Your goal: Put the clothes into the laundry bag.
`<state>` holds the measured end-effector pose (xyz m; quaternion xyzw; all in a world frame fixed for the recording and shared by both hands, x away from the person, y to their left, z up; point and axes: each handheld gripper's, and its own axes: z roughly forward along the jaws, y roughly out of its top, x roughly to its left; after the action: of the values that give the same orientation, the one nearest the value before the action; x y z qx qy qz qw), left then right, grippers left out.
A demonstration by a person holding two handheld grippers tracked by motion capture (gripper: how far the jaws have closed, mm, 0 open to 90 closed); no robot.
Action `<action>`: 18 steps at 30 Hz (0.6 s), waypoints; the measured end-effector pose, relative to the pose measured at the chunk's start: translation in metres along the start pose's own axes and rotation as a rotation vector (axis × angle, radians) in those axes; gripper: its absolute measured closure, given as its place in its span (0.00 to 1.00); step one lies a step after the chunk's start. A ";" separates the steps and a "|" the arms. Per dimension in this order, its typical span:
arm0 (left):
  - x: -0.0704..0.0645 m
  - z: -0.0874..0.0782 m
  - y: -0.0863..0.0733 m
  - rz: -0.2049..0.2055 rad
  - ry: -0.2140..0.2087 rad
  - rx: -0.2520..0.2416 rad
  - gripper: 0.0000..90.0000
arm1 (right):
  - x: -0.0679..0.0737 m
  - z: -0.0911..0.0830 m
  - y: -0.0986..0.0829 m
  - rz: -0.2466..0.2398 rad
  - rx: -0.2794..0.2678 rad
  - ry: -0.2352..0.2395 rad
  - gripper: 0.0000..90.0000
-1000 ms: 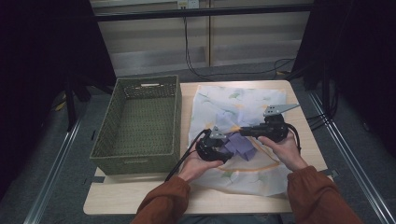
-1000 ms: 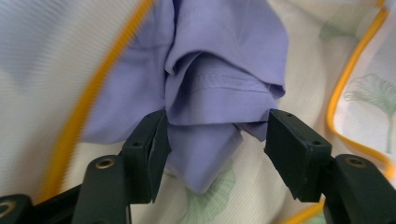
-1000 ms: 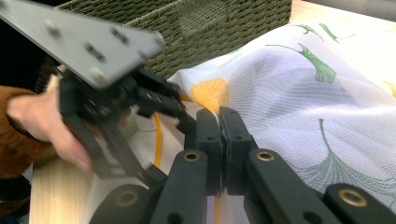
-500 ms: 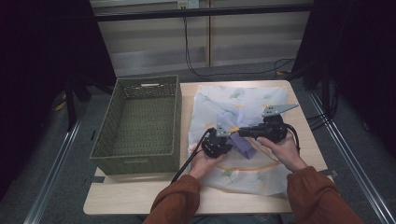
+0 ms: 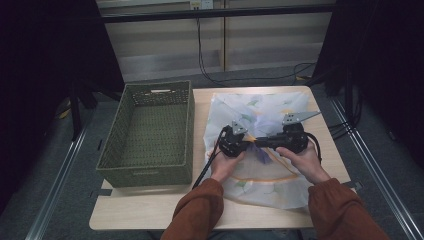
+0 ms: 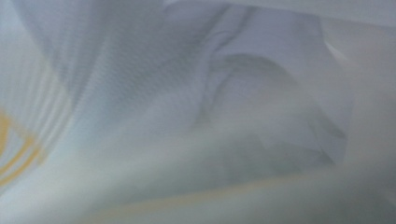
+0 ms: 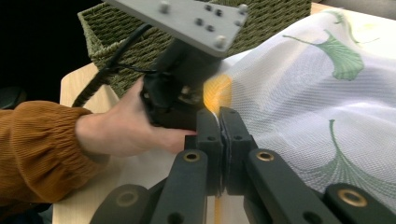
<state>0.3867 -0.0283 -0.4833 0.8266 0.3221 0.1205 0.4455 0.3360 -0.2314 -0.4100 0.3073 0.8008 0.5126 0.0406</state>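
Cloth [image 5: 280,107], white with green leaf print, spread on the table [image 5: 150,210] beside the basket [image 5: 150,135]; right gripper [image 7: 220,122] jaws pinched on a fold, left gripper [image 5: 231,141] grip indiscernible against fabric.

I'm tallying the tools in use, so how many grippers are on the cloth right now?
2. The left gripper sits on the cloth near its middle; the right gripper faces it, shut on a fold of the cloth.
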 end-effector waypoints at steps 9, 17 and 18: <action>0.006 0.016 -0.019 -0.051 -0.012 0.053 0.85 | -0.006 0.004 -0.006 0.016 0.032 -0.014 0.99; 0.001 0.009 -0.017 -0.038 -0.029 0.072 0.58 | -0.008 0.003 -0.006 0.016 0.028 -0.023 0.98; 0.000 0.008 -0.016 -0.035 -0.037 0.078 0.55 | -0.008 0.003 -0.006 0.019 0.025 -0.027 0.98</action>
<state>0.3833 -0.0270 -0.5011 0.8396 0.3329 0.0848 0.4207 0.3404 -0.2353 -0.4186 0.3225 0.8035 0.4987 0.0427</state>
